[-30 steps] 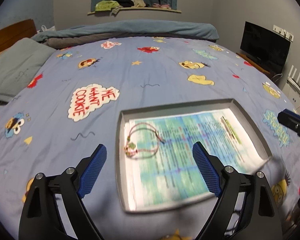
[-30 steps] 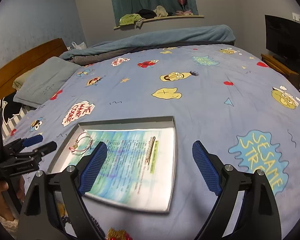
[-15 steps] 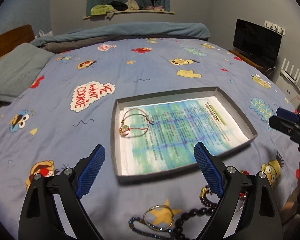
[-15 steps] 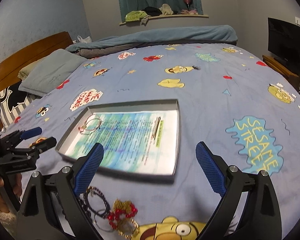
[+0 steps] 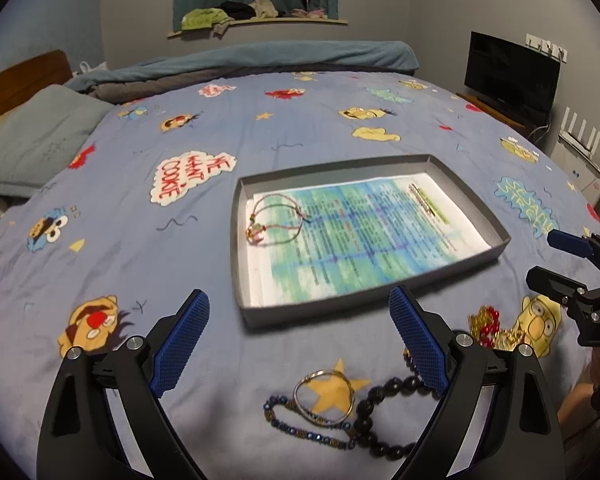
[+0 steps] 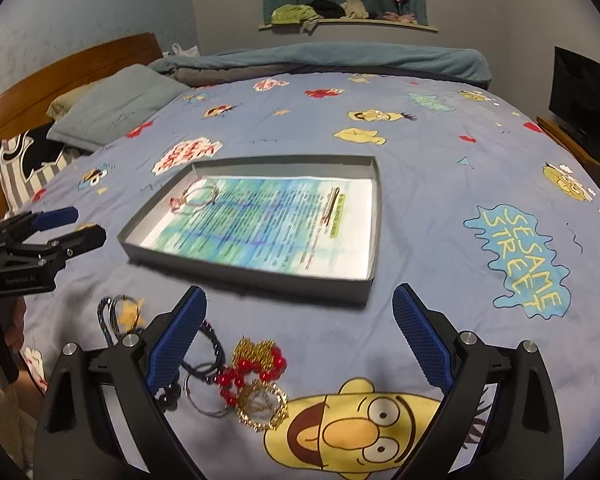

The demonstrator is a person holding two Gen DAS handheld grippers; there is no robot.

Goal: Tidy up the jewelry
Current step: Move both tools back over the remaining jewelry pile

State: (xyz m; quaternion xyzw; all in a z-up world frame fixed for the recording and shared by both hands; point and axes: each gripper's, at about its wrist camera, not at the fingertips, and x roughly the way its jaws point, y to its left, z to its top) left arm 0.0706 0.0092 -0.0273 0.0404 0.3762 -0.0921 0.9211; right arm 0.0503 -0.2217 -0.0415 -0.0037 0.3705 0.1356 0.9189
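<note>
Left gripper (image 5: 300,340): wide open, holding nothing, above the bed.
Right gripper (image 6: 300,336): wide open too, holding nothing.
Tray (image 5: 466,254): a flat grey tray on the blue bedsheet (image 5: 140,240), with a printed paper inside.
Pink bracelet (image 5: 274,220): lies in the tray, at its far left corner.
Loose jewelry: near the tray on the sheet, a silver ring bangle (image 5: 324,396), black beads (image 5: 384,400), red and gold beads (image 6: 256,376).
</note>
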